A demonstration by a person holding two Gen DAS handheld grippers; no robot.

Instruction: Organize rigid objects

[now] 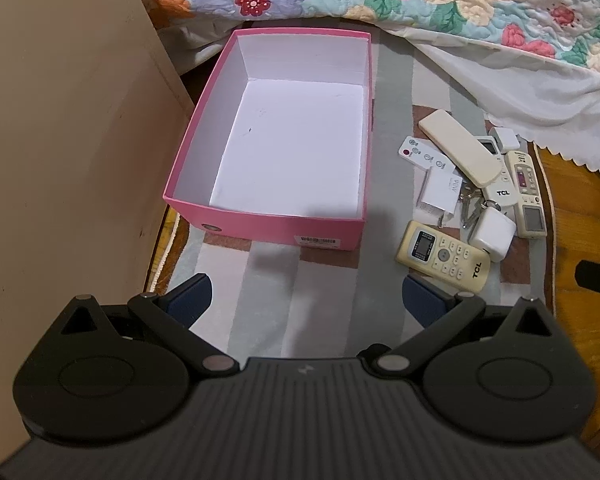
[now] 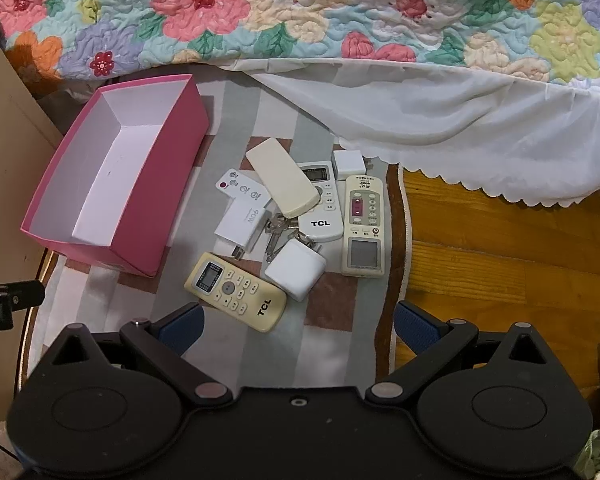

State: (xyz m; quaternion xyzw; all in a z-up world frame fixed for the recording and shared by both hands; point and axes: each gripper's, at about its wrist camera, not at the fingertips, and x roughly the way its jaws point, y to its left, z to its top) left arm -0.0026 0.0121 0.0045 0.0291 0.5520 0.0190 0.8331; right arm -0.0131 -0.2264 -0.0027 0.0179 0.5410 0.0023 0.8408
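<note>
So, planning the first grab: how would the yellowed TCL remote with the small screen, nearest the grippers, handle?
The yellowed TCL remote looks stiff hard plastic, so unlikely to flex. Lying flat on the striped rug, it probably won't roll. Its smooth casing might slip.

light: dim, warm indoor | shadow: soft patch on rug just in front of the pink box [image 1: 276, 136] | focus: sharp centre | distortion: fisheye bending at edges
</note>
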